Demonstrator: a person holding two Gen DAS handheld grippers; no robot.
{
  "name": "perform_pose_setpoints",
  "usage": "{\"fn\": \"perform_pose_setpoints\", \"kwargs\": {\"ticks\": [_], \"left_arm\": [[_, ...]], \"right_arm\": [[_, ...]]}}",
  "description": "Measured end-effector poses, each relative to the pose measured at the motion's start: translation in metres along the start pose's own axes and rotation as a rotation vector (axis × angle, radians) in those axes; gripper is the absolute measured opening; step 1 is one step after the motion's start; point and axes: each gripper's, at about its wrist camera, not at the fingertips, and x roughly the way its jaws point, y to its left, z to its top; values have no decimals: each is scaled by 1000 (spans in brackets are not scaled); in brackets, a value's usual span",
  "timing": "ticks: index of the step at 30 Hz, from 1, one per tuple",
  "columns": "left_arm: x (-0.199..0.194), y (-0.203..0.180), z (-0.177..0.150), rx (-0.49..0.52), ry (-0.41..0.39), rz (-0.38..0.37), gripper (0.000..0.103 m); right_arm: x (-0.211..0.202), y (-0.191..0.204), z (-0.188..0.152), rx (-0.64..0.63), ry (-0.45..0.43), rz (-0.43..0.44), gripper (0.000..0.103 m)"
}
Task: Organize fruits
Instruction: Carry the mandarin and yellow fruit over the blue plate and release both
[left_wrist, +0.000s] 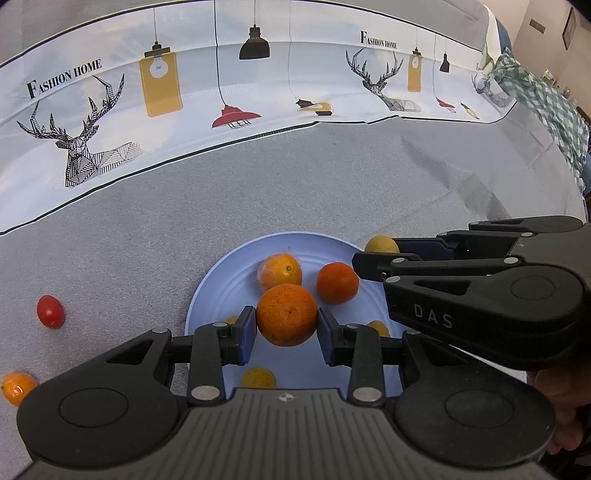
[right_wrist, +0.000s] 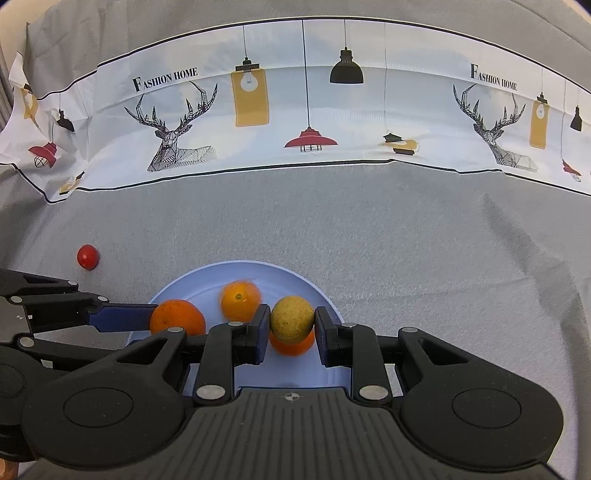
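Note:
A pale blue plate (left_wrist: 214, 280) lies on the grey cloth; it also shows in the right wrist view (right_wrist: 177, 288). My left gripper (left_wrist: 287, 325) is shut on a large orange (left_wrist: 286, 314) above the plate; that orange shows in the right wrist view (right_wrist: 177, 319). My right gripper (right_wrist: 291, 325) is shut on a yellow-green round fruit (right_wrist: 291, 318) above the plate; in the left wrist view the fruit (left_wrist: 380, 244) peeks past the right gripper's fingers. Two oranges (left_wrist: 280, 271) (left_wrist: 337, 282) and small yellow fruits (left_wrist: 258, 378) lie on the plate.
A red cherry tomato (left_wrist: 50, 311) lies on the cloth left of the plate, also in the right wrist view (right_wrist: 88, 257). A small orange (left_wrist: 16, 386) lies at the lower left. A printed white cloth (left_wrist: 258, 85) runs along the back.

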Motion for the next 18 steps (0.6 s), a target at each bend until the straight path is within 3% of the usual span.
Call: {"fn": "perform_pose_setpoints", "kwargs": {"ticks": [16,18], "left_arm": [[1,-2,-1,12,5,-1,41],[0,-2,0,15,0,-1,48]], "right_arm": [[4,-1,0,5,12,3,27],[4,-2,0,7,13,-8,39]]}}
